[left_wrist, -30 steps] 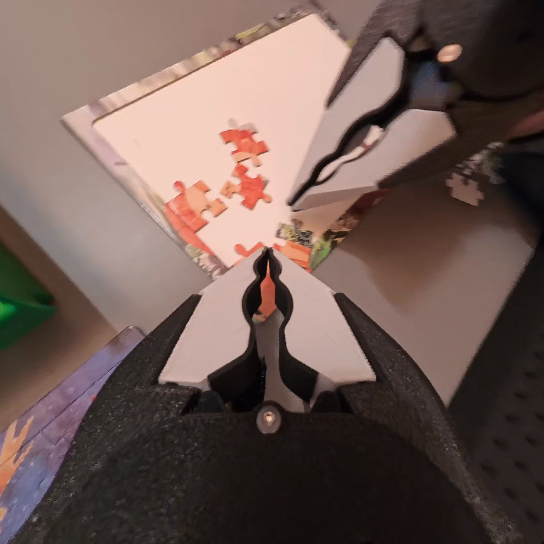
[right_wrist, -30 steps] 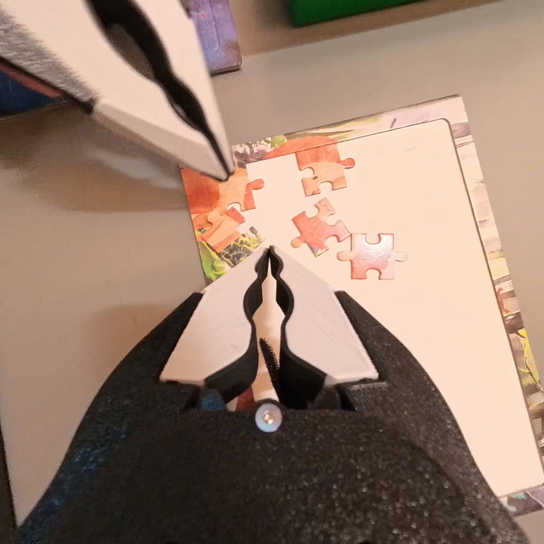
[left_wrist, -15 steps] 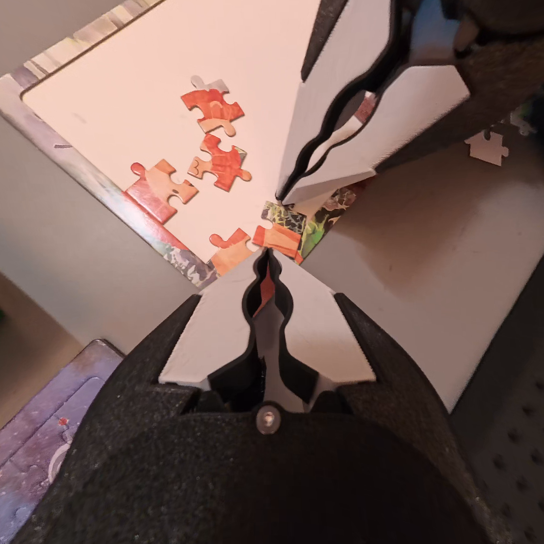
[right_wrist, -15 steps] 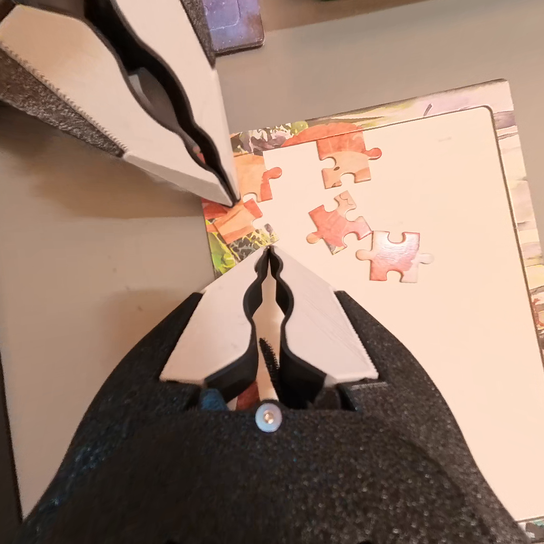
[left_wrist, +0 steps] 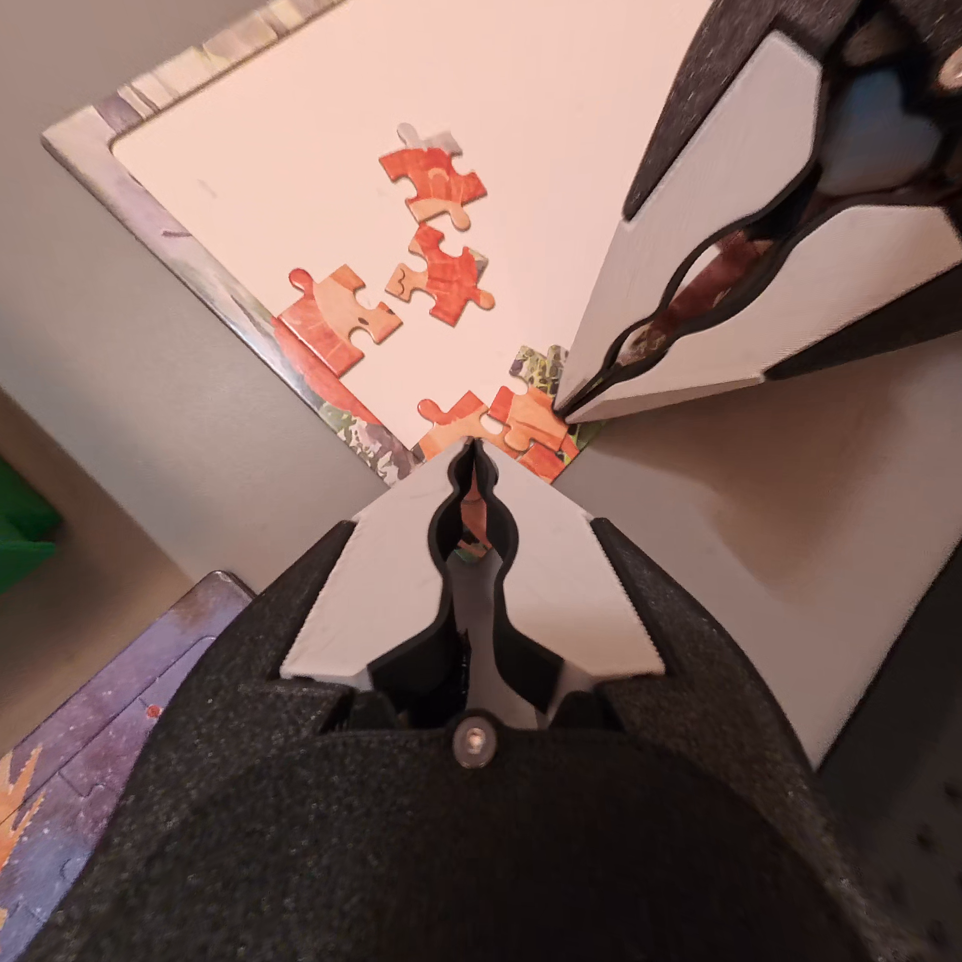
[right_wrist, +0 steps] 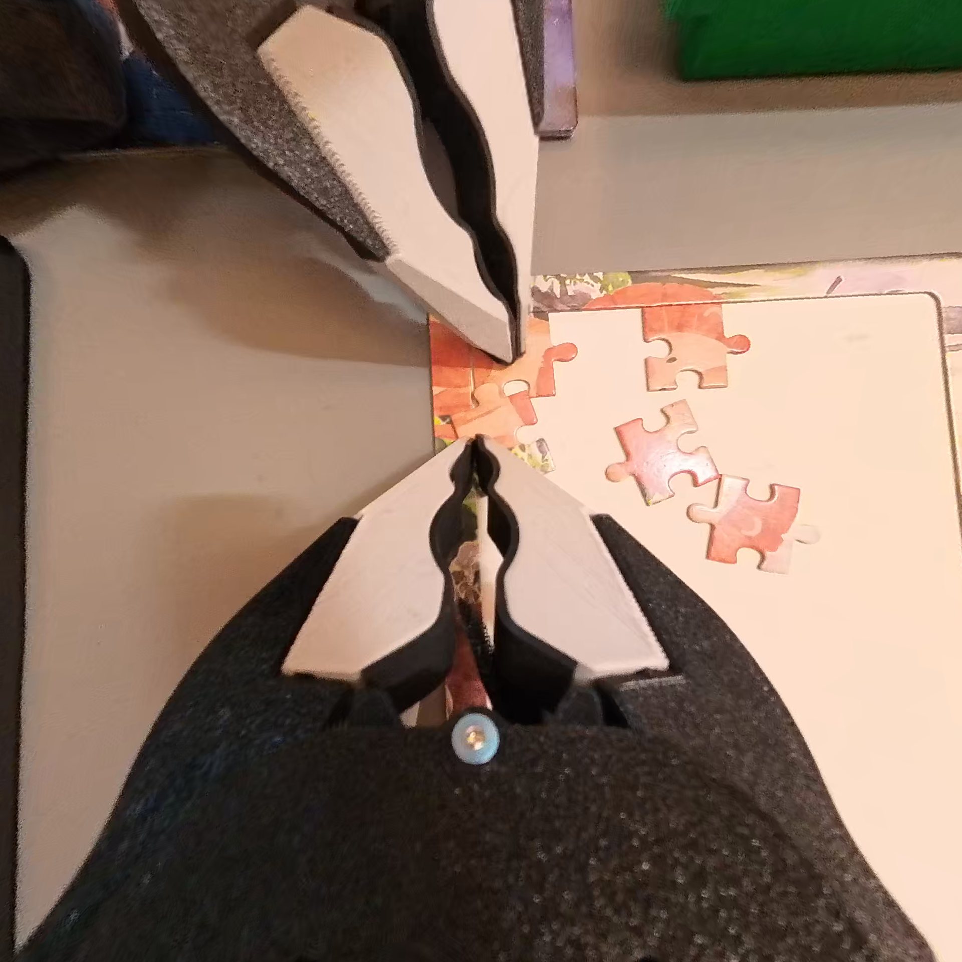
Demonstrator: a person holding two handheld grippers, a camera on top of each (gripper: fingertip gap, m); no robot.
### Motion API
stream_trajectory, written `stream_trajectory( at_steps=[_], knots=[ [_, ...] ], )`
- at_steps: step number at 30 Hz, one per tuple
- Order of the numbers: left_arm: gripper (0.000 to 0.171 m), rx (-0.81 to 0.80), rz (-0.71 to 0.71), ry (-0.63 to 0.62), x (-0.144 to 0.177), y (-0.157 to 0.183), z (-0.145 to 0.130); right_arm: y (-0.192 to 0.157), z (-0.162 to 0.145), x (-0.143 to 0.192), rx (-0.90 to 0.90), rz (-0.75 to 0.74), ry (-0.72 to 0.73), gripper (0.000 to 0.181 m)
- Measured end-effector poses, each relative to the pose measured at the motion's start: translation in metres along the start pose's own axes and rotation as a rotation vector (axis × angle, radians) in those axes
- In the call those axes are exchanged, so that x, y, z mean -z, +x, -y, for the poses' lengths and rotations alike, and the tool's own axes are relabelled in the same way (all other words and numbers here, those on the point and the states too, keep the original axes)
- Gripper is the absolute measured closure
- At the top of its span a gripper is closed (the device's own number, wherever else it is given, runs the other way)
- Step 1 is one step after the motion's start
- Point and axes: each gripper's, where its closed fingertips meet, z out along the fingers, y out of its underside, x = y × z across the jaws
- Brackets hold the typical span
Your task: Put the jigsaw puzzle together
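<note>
In the left wrist view, the left gripper [left_wrist: 475, 442] has its jaws pinched together with nothing between the tips, which sit right at the near corner of the puzzle tray [left_wrist: 156, 172], a flat cardboard board with a printed border and a pale blank middle, lying on the matte grey tabletop [left_wrist: 729, 520] with that corner pointing at the camera. Two interlocked orange pieces [left_wrist: 500, 416] sit in that corner, and three loose orange ones [left_wrist: 437, 177] are scattered farther in. The right gripper [left_wrist: 565, 414] comes in from the upper right, white wedge fingers on a grainy black body, jaws also shut, tips down on the joined pieces. A purple board [left_wrist: 104, 729] pokes out lower left. In the right wrist view the tray [right_wrist: 781, 729] runs off to the right, long edge going away from the tips. The right gripper [right_wrist: 475, 442] is closed and empty at the tray's left edge, touching the joined pieces [right_wrist: 500, 401], and the left gripper [right_wrist: 513, 354] angles down from the top, tips on the corner. There's a green box [right_wrist: 812, 36] at the top right.
</note>
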Motion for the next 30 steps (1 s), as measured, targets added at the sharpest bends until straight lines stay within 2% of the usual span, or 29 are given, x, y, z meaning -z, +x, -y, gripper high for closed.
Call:
stream_trajectory(
  at_steps=[8, 13, 18, 24, 27, 30],
  knots=[
    [0.171, -0.020, 0.002, -0.020, 0.000, 0.002, -0.003, 0.010, 0.004, -0.005, -0.076, -0.050, 0.002, 0.181],
    [0.171, -0.053, -0.006, -0.041, 0.004, 0.006, -0.007, 0.000, 0.003, 0.000, -0.089, -0.010, -0.024, 0.181],
    [0.171, -0.048, 0.006, 0.011, 0.003, 0.004, 0.004, 0.014, 0.004, 0.009, -0.106, -0.047, 0.000, 0.181],
    [0.171, -0.071, 0.018, 0.028, -0.002, 0.006, 0.009, 0.014, -0.003, 0.001, -0.103, -0.059, -0.039, 0.181],
    [0.171, -0.071, 0.052, 0.015, 0.011, -0.005, 0.003, 0.010, -0.003, -0.001, -0.113, -0.041, -0.042, 0.181],
    [0.171, -0.052, 0.002, -0.007, 0.027, -0.006, -0.011, 0.009, 0.000, 0.002, -0.104, -0.040, -0.037, 0.181]
  ],
)
